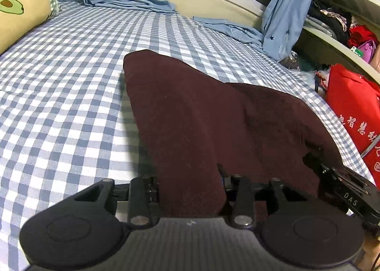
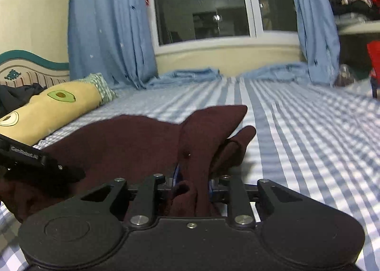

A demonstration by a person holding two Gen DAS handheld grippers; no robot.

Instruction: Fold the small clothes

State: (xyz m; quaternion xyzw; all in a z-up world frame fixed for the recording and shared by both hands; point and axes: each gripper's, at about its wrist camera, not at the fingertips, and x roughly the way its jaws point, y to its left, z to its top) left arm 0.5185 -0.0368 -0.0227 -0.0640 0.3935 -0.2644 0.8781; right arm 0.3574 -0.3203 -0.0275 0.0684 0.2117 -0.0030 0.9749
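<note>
Both grippers clamped on maroon garment, lifted over checked bed.
L gripper [image 1: 191, 190] jaws pinched one cloth edge; R gripper [image 2: 191, 190] jaws pinched bunched edge. Maroon garment [image 1: 201, 114] draped fwd of both, just ahead.

White letters "DAS" stand on the black body of the right gripper [image 1: 351, 198], seen at the right edge of the left wrist view. The red bag [image 1: 351, 102] beside the bed carries white Chinese characters, of which 智慧 can be read and the others are cut off. The pale lettering on the left gripper [image 2: 23, 156] is too blurred to read.
</note>
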